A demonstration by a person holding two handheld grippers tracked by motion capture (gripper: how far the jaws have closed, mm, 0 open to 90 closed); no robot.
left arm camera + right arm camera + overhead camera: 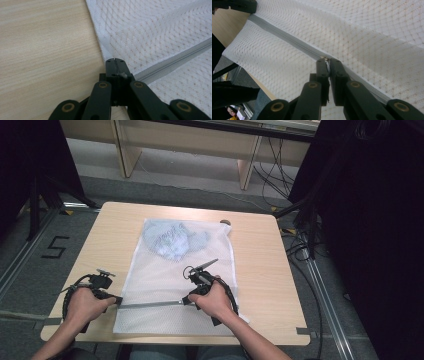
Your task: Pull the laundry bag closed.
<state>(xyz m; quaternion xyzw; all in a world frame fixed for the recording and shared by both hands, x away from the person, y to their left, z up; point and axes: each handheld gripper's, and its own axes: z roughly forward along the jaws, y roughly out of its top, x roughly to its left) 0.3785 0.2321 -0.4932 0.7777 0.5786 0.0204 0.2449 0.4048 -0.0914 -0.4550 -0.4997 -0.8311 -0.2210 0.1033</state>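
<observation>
One worktop carries one white mesh laundry bag lying flat at its middle, one pale blue garment inside at the far end. One grey zipper crosses the near part. Two hand-held grippers pinch it: the left hand-held gripper clamps the bag's left edge at the zipper's end, the right hand-held gripper clamps the zipper pull.

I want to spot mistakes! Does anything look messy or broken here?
Nothing stands out. The white mesh bag lies flat on the table, its grey zipper straight, with blue cloth tucked inside.
</observation>
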